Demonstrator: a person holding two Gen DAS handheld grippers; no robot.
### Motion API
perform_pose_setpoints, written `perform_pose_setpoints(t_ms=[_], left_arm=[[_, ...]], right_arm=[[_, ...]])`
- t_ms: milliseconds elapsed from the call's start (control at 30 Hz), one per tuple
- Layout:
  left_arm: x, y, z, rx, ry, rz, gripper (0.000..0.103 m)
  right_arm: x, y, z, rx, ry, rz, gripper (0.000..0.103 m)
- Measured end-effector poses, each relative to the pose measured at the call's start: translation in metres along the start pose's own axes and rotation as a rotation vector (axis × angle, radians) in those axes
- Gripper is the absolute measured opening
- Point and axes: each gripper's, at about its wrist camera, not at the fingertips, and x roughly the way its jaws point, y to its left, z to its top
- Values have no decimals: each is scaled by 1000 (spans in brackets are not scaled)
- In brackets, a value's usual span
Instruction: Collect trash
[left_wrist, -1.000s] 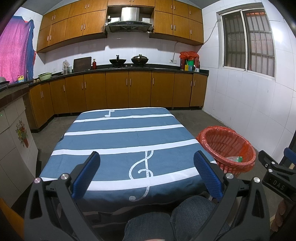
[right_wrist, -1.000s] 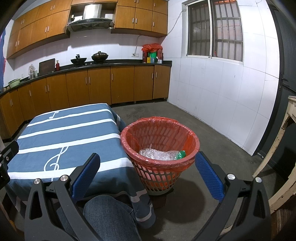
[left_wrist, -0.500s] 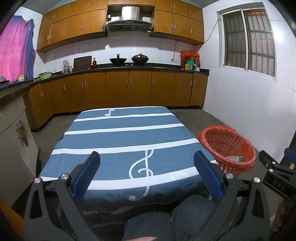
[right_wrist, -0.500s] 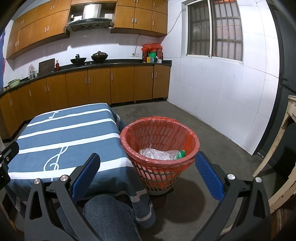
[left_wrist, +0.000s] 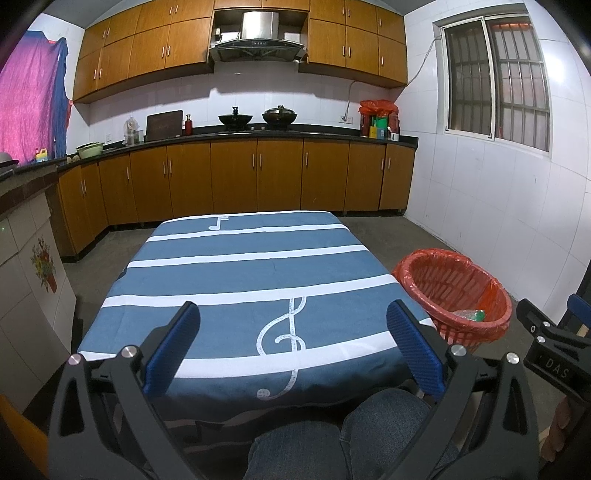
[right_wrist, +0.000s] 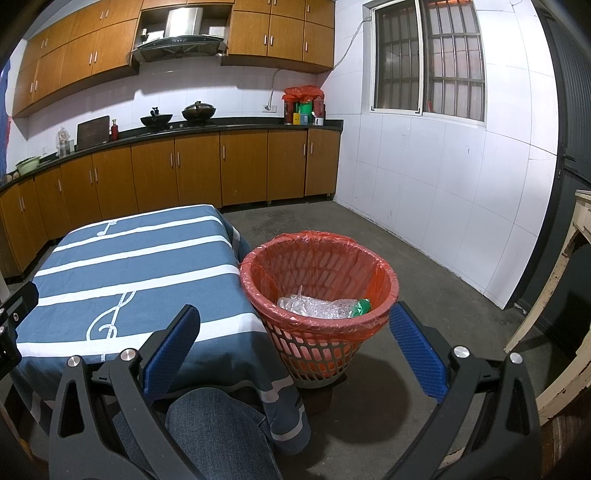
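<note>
left hand-held gripper (left_wrist: 293, 317) jaws spread wide, empty, over near edge of bench (left_wrist: 236, 288) with blue striped music-note cloth. right hand-held gripper (right_wrist: 295, 321) also wide apart, empty, facing red-lined trash basket (right_wrist: 317, 258) on the floor just beside bench's right side. crumpled clear plastic bottle (right_wrist: 314, 306) with green label lies inside basket. person's jeans knee (right_wrist: 207, 424) below.

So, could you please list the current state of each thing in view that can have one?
left gripper: open, holding nothing
right gripper: open, holding nothing
trash basket: upright on the floor beside the table, lined with a red bag
crumpled plastic bottle: lying inside the basket
tablecloth: spread flat, nothing on it
</note>
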Motion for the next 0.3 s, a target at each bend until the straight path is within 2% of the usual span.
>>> perform_pose_setpoints(t_ms=[300], left_arm=[[0,0,0,0,0,0,99]], right_arm=[[-1,0,0,0,1,0,101]])
